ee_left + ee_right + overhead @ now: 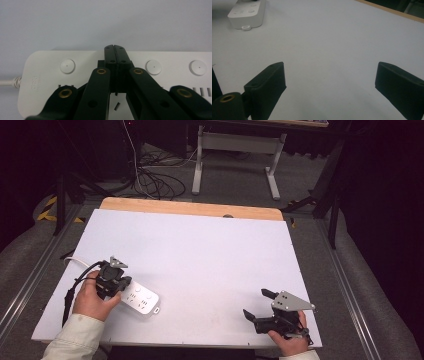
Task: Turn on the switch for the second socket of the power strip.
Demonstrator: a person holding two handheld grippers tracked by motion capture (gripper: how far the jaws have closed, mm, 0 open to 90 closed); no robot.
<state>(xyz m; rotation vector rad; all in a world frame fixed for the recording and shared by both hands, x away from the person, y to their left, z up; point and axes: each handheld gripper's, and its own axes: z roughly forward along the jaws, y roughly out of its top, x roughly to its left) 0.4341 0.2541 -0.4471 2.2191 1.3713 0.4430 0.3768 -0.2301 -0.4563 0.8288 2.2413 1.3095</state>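
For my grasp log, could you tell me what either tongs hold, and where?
Nothing: left tongs are shut empty over the power strip; right tongs are open.

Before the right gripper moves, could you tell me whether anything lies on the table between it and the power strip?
Nothing visible: only bare white table lies between the open right gripper and the power strip.

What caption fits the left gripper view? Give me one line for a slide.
Left gripper, jaws shut together, poised over a white power strip among its round buttons on the white table.
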